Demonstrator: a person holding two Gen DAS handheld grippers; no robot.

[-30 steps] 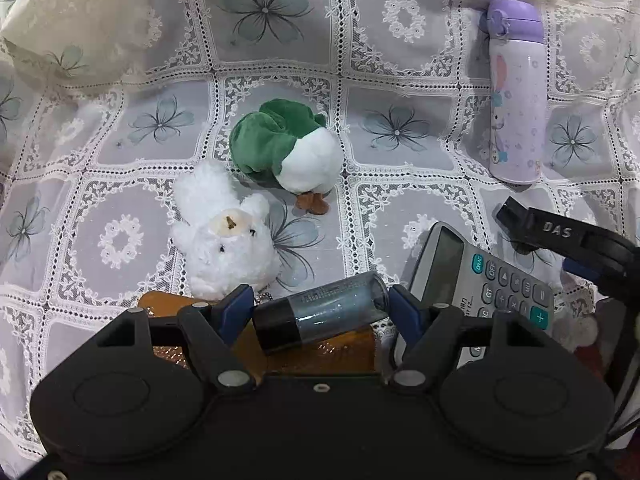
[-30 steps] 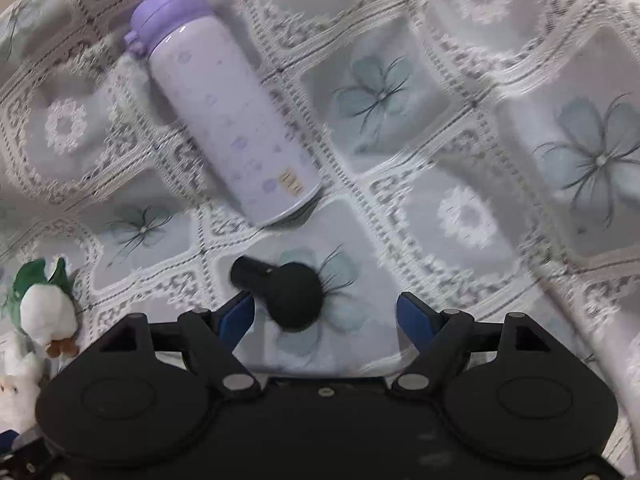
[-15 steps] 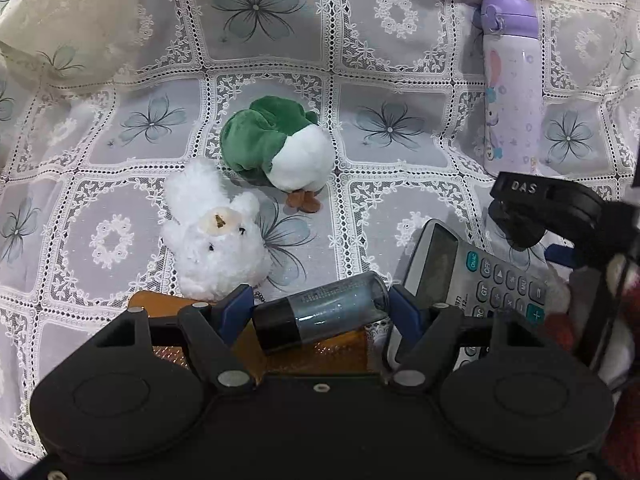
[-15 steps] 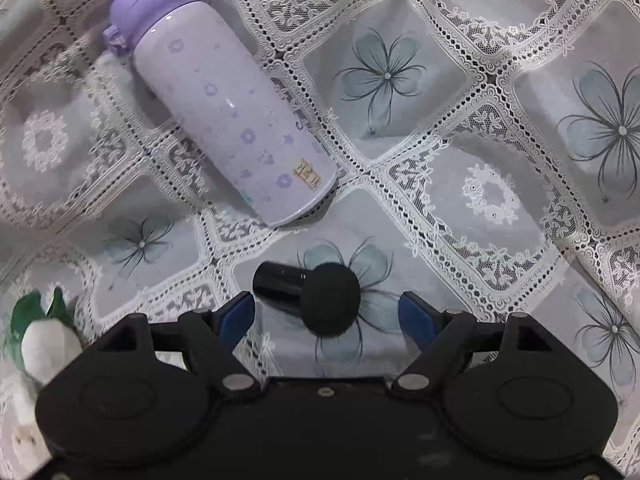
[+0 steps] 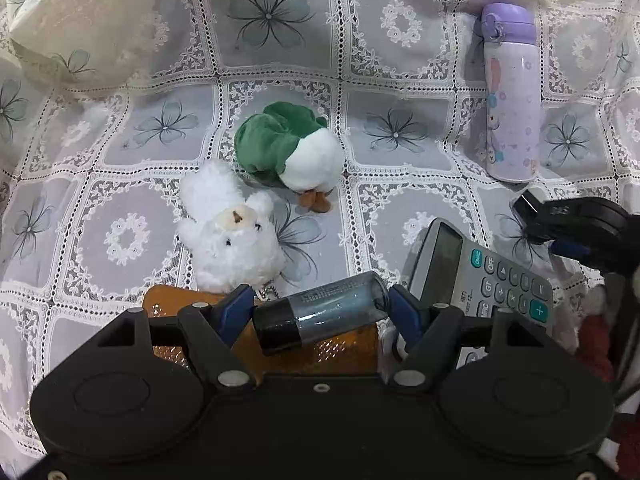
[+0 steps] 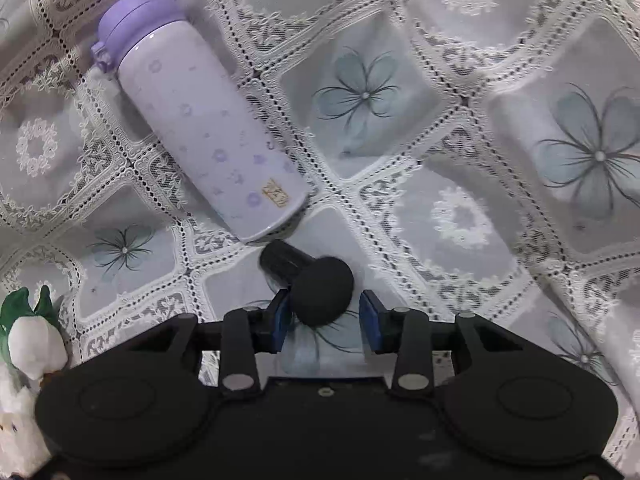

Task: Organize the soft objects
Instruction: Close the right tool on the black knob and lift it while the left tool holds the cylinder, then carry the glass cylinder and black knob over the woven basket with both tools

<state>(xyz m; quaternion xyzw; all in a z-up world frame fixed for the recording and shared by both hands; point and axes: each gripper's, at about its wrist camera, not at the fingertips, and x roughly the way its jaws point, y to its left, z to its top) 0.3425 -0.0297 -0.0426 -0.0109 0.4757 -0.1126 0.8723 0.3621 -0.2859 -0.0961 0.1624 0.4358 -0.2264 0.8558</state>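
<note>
A fluffy white plush [image 5: 232, 240] and a green-and-white duck plush [image 5: 292, 152] lie side by side on the lace cloth; both also show at the left edge of the right wrist view, duck [image 6: 32, 336] above white plush [image 6: 16, 428]. My left gripper [image 5: 320, 312] is shut on a dark clear vial with a black cap [image 5: 320, 314], held end to end above an orange pouch [image 5: 344, 352]. My right gripper [image 6: 324, 320] has its jaws closing tight on the round head of a small black foam-headed object [image 6: 320, 292], pads at its two sides.
A lilac flask [image 6: 200, 128] lies just beyond the black object, and stands far right in the left wrist view [image 5: 510, 92]. A grey calculator [image 5: 480, 272] lies right of the left gripper, with the right gripper [image 5: 532, 216] beside it. Cloth folds rise at the far left.
The right gripper's jaws went from wide apart to narrow around the black object's round head. The left gripper kept still with the vial in it.
</note>
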